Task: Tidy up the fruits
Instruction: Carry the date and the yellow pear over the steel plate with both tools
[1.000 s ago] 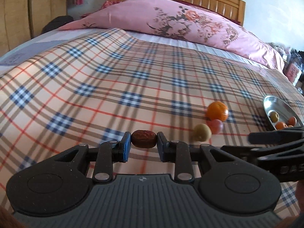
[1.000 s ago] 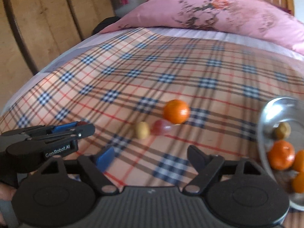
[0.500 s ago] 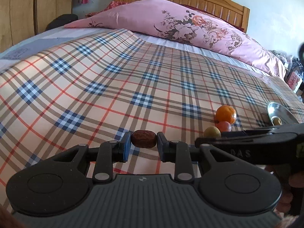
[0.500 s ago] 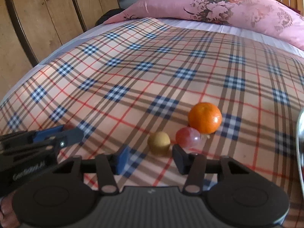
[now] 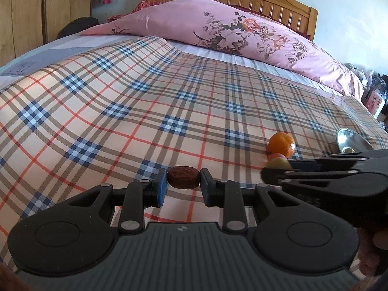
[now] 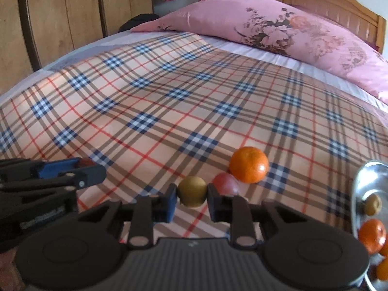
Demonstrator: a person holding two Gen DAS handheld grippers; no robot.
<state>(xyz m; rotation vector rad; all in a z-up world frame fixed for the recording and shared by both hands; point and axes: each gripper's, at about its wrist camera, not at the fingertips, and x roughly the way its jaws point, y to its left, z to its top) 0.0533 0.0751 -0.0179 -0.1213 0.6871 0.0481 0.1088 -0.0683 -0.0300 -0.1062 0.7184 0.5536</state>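
We see a bed covered by a tan plaid sheet (image 5: 150,101) with blue and red lines. In the left wrist view, the left tool (image 5: 183,185) at lower centre is clenched on a wrinkled dark brown date (image 5: 183,177). In the right wrist view, the right tool (image 6: 191,200) at lower centre has just been closing and now grips a round yellow-green fruit (image 6: 192,191). Touching that fruit's right side is a reddish round fruit (image 6: 226,183), with a bright orange tangerine (image 6: 249,167) just beyond it. At the right edge, a shiny metal plate (image 6: 361,181) holds a small olive-coloured fruit (image 6: 373,204) and more orange fruits (image 6: 372,235). A pink floral pillow (image 6: 278,29) lies across the top.
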